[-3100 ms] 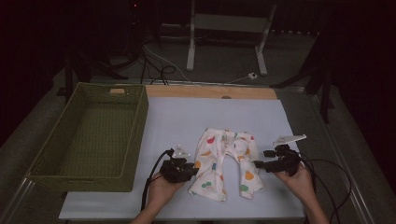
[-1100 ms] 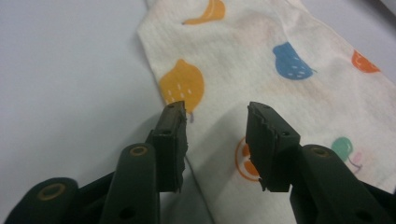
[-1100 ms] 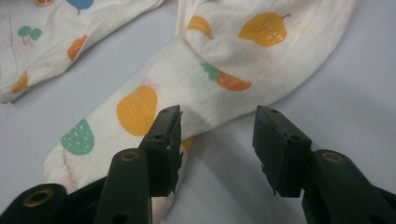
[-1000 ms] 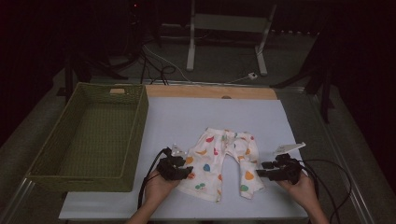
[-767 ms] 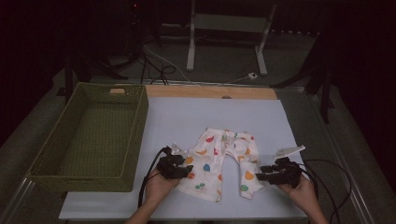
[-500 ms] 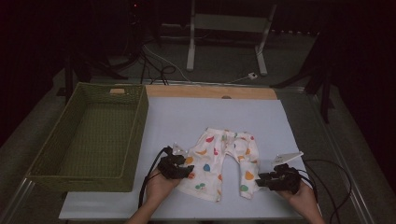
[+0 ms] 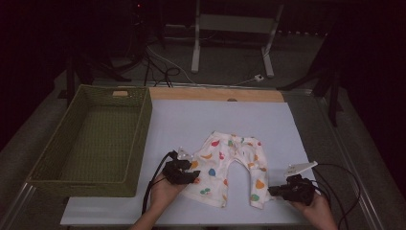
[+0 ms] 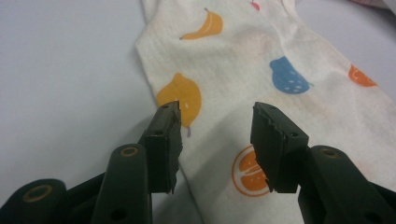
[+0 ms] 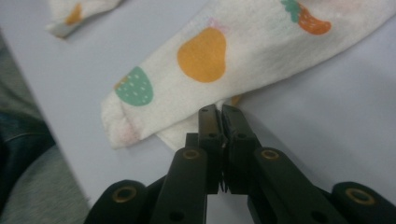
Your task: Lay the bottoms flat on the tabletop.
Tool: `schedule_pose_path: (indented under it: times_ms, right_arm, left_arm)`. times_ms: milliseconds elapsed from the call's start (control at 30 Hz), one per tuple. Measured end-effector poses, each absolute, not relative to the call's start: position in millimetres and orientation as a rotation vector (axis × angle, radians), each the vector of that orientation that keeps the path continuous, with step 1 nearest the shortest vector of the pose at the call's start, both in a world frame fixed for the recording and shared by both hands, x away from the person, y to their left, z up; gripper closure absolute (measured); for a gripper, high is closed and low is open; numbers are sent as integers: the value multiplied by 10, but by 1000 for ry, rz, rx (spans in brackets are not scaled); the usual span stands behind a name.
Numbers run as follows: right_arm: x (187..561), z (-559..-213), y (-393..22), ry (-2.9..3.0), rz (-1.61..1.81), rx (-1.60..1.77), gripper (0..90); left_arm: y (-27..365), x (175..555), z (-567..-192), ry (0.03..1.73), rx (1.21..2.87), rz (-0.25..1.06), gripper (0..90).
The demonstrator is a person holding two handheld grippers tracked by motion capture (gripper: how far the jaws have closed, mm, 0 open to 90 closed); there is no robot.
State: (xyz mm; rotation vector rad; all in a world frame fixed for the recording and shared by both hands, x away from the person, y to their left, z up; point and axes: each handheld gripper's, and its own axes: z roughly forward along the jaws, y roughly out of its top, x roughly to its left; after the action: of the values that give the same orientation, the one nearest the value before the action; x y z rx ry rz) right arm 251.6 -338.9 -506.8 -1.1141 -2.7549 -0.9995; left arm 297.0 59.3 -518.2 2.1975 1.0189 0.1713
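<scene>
Trousers: a small pair of cream trousers printed with coloured fruit is lying flat on the near half of the white sheet, right of the basket.
Long axis: it is running from the waist at the far end to the two leg ends at the near end, so the legs are pointing toward the person, splaying slightly apart.
Writing: no brand, label or readable lettering is showing on the cloth; the print is fruit only, among them a banana, a lemon, an orange slice, a pear and a green strawberry.
Left gripper: the left gripper is sitting over the outer edge of one trouser leg with its jaws spread wide, one over the lemon print and one beside the orange slice, gripping nothing.
Right gripper: the right gripper is lying at the edge of the other leg near its cuff, jaws pressed together; whether cloth is pinched between them I cannot tell.
Sheet: the white sheet is covering the tabletop under the trousers.
Basket: a green woven basket is standing at the left, well apart from the trousers.
</scene>
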Motion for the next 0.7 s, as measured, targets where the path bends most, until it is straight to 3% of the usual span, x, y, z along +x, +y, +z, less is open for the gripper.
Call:
schedule_pose_path:
  times_ms: [67, 167, 400, 533, 700]
  right_arm:
    - [2500, -5046, -3408, -2746, -1019, -1129, 715]
    - [2553, -4991, -3420, -2734, -1063, -1182, 629]
    - [2576, -4939, -3255, -2792, -1046, -1097, 593]
    - [2585, -5018, -3161, -2836, -990, -1071, 619]
    - [2585, -5091, -3099, -2914, -949, -1053, 817]
  left_arm:
    - [586, 2990, -5174, 1018, 2199, 178, 537]
    - [572, 3028, -5152, 1022, 2188, 183, 536]
    - [528, 3025, -5162, 1017, 2197, 178, 520]
    - [518, 3018, -5165, 1014, 2196, 176, 520]
    - [514, 3014, -5179, 1009, 2210, 171, 520]
